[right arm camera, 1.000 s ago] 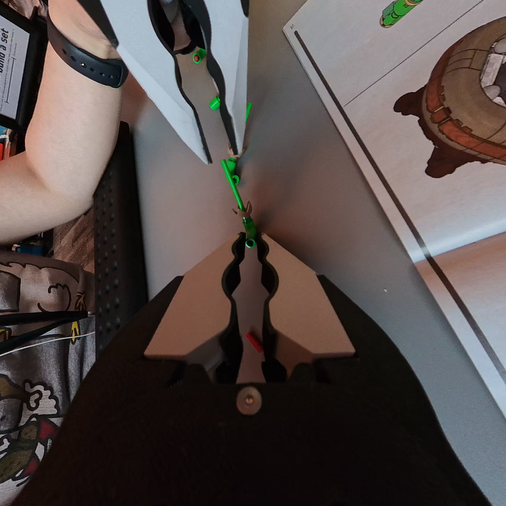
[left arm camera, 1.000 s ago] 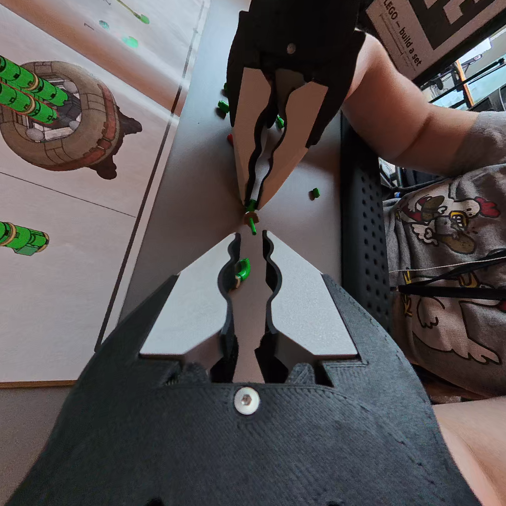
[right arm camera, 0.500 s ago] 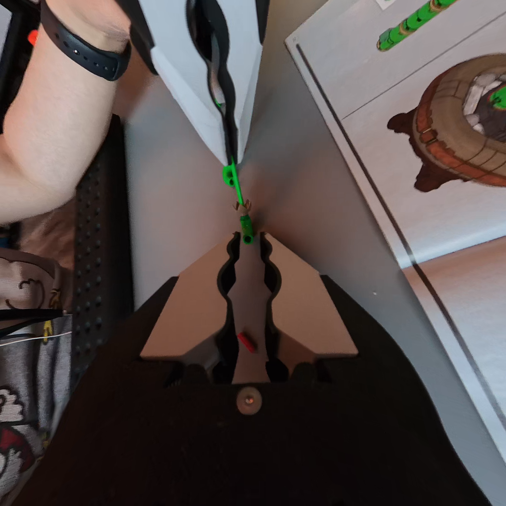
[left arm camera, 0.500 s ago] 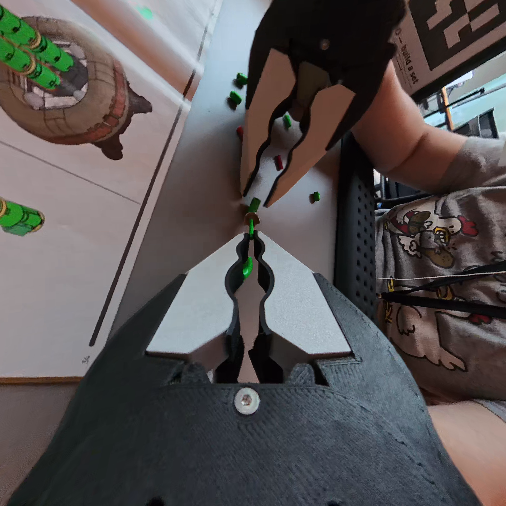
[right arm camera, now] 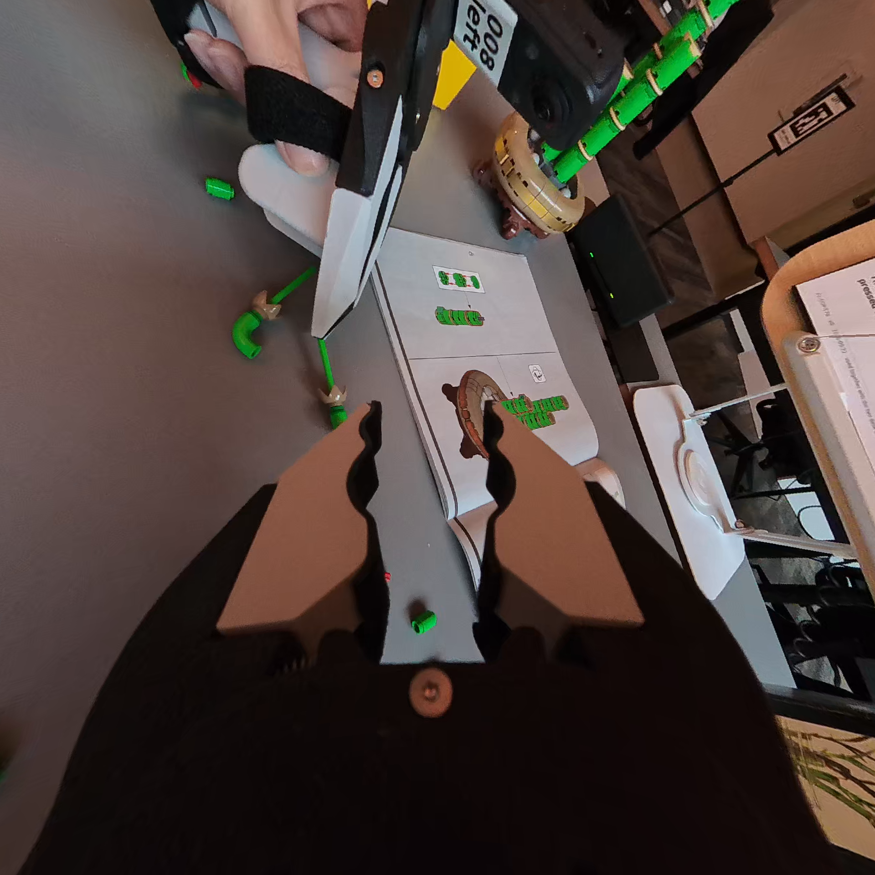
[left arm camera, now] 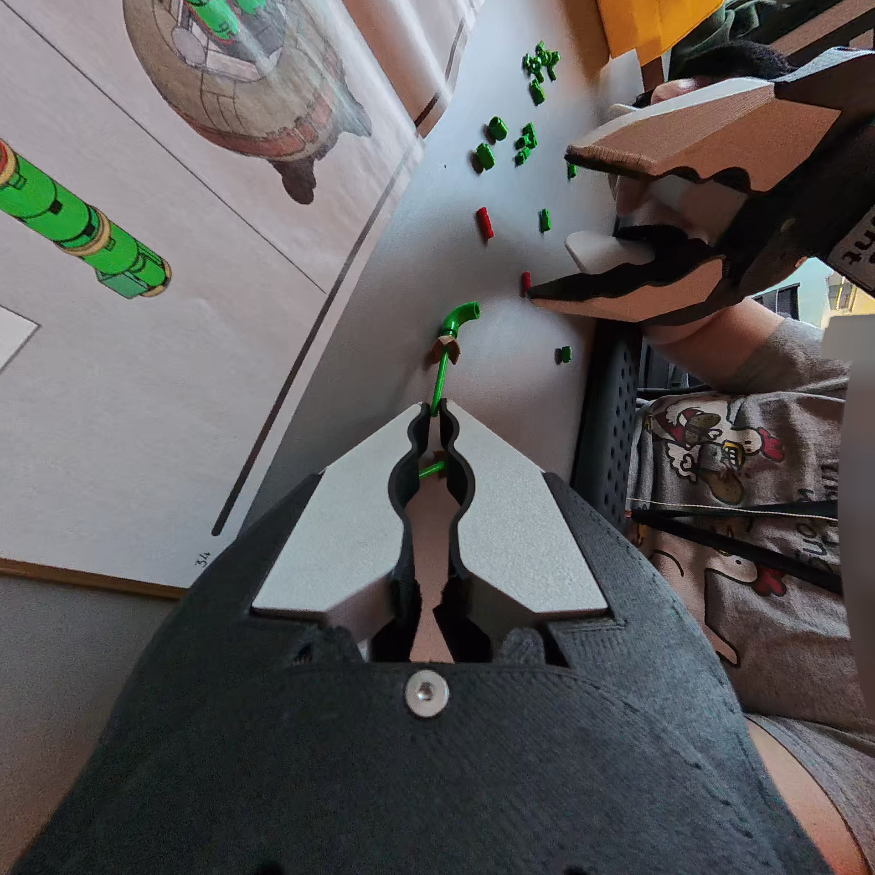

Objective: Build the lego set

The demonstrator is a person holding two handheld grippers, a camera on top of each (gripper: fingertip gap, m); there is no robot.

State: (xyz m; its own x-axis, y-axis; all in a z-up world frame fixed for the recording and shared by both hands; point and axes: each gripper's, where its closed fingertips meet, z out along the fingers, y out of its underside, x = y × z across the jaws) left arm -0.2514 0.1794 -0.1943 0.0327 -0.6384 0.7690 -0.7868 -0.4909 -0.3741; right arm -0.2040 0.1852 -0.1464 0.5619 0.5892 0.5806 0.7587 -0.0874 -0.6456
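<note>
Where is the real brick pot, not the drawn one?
Find the grey table and the open booklet lying on it. Just past the booklet's far edge stands the pot: a round tan ring on dark brown feet, with real green stalks sticking out.

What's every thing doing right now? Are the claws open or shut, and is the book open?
left claw: shut on the green stem
right claw: open, empty
green stem: pinched at its thin end, tan flower bit still on it
second stem: lying loose on the table
small green cylinder: lying on its side
booklet: open
pot model: on the table, green stalks stuck in
</note>
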